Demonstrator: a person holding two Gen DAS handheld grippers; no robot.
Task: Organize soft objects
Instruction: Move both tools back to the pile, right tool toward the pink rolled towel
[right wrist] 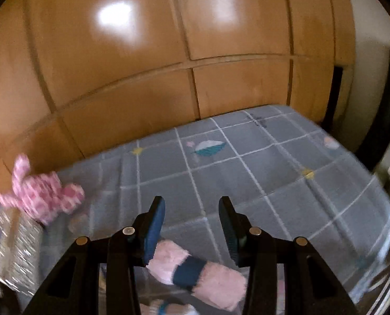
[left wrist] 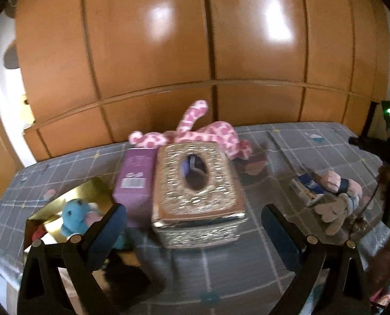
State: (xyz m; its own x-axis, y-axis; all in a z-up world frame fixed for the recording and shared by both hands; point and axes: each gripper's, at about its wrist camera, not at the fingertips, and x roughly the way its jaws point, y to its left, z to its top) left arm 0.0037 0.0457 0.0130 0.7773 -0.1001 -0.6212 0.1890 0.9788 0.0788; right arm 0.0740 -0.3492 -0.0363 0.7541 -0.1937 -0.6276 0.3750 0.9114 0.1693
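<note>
Left wrist view: left gripper [left wrist: 195, 223] has its jaws spread wide with nothing between the pads; released. Directly ahead of it, between the finger lines, stands a silver tissue box [left wrist: 197, 191] with an oval slot on top. Touching the box's left side is a purple carton [left wrist: 136, 181]. Behind both lies a pink spotted plush [left wrist: 192, 134], one limb raised. Beside the left finger [left wrist: 111, 228], a blue plush [left wrist: 75, 218] sits in a gold box [left wrist: 90, 194]. Off to the right of the right finger, a pink and grey plush [left wrist: 339, 202] lies against a small blue packet [left wrist: 309, 186]. All rest on a grey checked bedsheet [left wrist: 287, 144] in front of an orange wardrobe [left wrist: 168, 39]. The other gripper's black frame shows at the far right edge.

Right wrist view (blurred): right gripper [right wrist: 192, 215] has its jaws partly parted, pads touching nothing; released. The pink and grey plush [right wrist: 197, 275], with a dark blue band, lies on the bedsheet [right wrist: 260, 170] under and just behind the fingertips, closer to the camera. The pink spotted plush [right wrist: 42, 197] is well to the left; below it is the tissue box [right wrist: 21, 249] at the left edge.
</note>
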